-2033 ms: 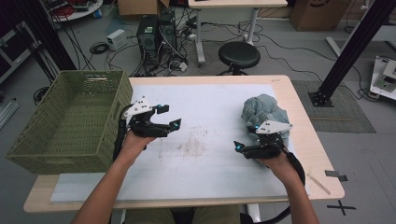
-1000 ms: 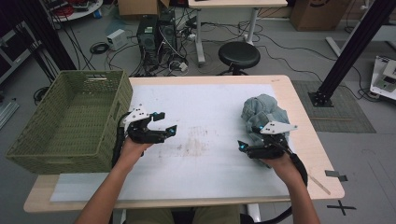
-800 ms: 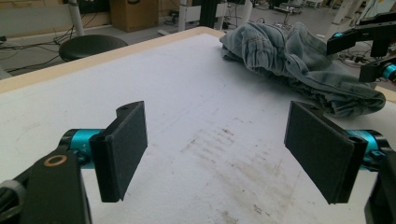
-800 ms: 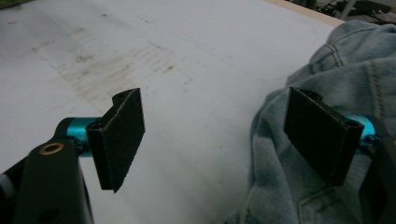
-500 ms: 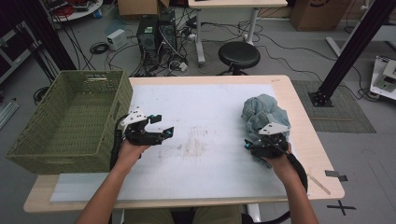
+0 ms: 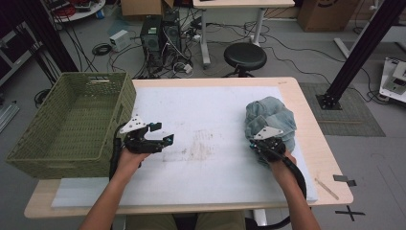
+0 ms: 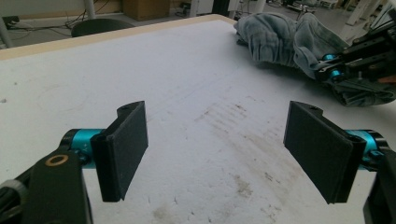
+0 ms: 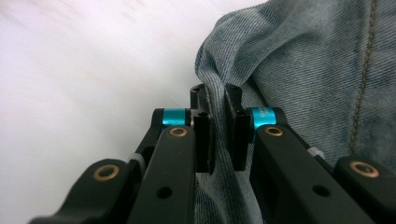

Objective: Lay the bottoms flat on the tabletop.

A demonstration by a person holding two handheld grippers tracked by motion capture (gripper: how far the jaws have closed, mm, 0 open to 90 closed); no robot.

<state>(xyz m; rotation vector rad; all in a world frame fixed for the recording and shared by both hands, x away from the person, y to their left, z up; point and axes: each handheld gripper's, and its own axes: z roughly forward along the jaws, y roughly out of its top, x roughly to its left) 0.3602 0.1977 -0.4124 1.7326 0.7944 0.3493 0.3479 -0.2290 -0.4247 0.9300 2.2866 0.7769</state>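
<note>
No lettering reads clearly; cardboard box point(image 6: 320, 10) print seems too blurred.

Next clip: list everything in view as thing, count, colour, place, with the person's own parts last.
denim garment: one, faded blue, bunched up on the right side of the table
basket: one, green woven, on the table's left edge
sheet: one, white with brown scuffs, covering the table top
table: one, light wood
stool: one, black, on the floor beyond the table
computer towers: two, black, on the floor among cables
left claw: one, black, jaws open over the sheet, nothing between them
right claw: one, black, jaws have just been closing and now pinch a fold of the denim garment
forearms: two, bare, coming in from the bottom edge
</note>
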